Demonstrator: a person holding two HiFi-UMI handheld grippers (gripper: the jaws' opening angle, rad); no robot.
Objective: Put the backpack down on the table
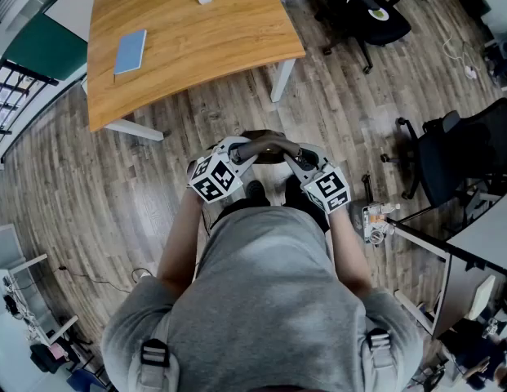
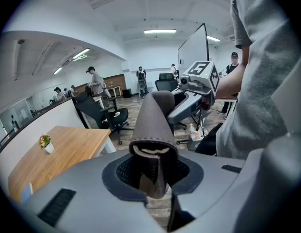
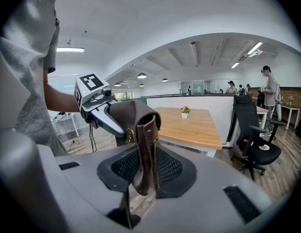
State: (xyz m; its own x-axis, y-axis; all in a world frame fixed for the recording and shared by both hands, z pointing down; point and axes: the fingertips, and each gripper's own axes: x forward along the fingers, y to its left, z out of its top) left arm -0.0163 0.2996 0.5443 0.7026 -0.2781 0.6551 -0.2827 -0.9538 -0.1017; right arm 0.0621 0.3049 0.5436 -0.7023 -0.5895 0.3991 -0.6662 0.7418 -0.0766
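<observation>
The head camera is looking steeply down from above the person's shoulders. It is taking in the light wooden table with white legs (image 1: 196,47) well ahead, and the left gripper (image 1: 246,150) and right gripper (image 1: 287,153) close below. Each gripper camera is riding just behind its own jaws, very near the brown leather handle strap (image 2: 152,125) pinched between them. The left one is facing the right gripper, and the right one is facing the left gripper. All three views are sharing that strap, the table and its small potted plant in a white pot (image 3: 184,112).
</observation>
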